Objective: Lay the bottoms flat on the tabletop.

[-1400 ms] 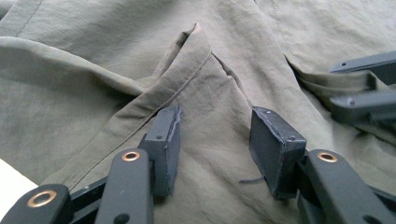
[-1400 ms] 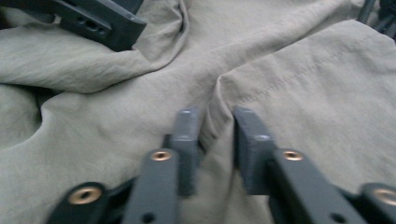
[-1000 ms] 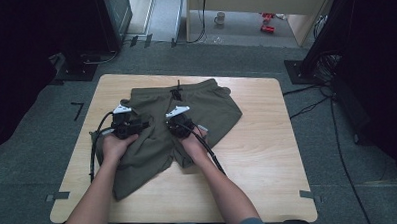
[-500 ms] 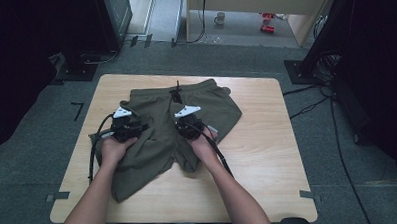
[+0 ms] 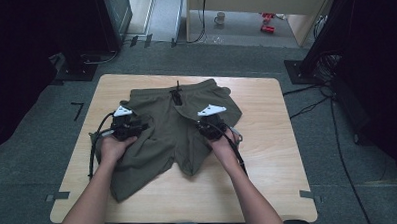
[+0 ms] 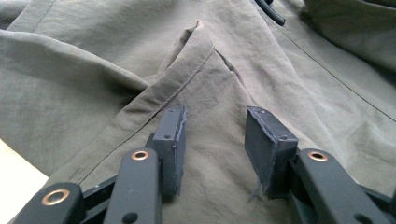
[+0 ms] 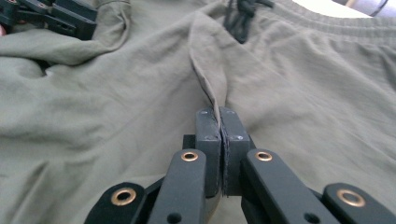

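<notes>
Pinching a shorts (image 7: 116,116) fold in my right claw (image 7: 222,122); left claw (image 6: 215,135) half-open over cloth. Lift slowly, keep tension.

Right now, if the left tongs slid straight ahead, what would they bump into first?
Probably the raised, stitched fold of the olive shorts. The left tongs stand open over flat cloth, and that ridge lies just ahead, though depth is hard to judge.

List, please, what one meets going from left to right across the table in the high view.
Bare table edge → left gripper → drawstring of the olive shorts → right gripper → bare table surface.
</notes>
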Motion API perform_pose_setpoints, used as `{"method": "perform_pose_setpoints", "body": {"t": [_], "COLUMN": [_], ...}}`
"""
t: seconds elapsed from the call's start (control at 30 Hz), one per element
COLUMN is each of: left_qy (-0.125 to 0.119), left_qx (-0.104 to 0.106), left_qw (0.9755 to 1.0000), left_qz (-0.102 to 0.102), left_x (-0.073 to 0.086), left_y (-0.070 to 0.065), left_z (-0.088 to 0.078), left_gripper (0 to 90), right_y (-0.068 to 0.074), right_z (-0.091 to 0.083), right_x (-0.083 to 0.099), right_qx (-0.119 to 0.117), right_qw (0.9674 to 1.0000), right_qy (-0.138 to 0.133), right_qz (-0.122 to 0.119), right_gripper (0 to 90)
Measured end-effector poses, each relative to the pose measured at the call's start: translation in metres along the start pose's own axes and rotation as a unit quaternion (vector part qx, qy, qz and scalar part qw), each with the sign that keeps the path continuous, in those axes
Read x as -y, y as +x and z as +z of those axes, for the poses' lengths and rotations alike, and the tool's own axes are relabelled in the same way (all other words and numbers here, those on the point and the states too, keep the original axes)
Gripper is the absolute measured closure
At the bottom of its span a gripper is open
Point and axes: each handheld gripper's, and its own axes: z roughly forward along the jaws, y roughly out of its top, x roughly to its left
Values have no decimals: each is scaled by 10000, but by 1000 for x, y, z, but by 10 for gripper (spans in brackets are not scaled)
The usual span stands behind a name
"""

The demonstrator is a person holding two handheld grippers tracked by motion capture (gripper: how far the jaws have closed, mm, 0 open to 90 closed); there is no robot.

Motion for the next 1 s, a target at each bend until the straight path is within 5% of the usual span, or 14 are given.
{"method": "perform_pose_setpoints", "body": {"t": [1.0], "left_qy": [219], "left_qx": [-54], "left_qw": [9997], "left_qz": [124], "left_x": [-8], "left_y": [3], "left_z": [2], "left_gripper": [583], "right_y": [-50], "right_z": [-74], "right_x": [75], "right_qx": [544], "right_qw": [9964], "right_qy": [-14], "right_qz": [658], "right_gripper": [884]}}
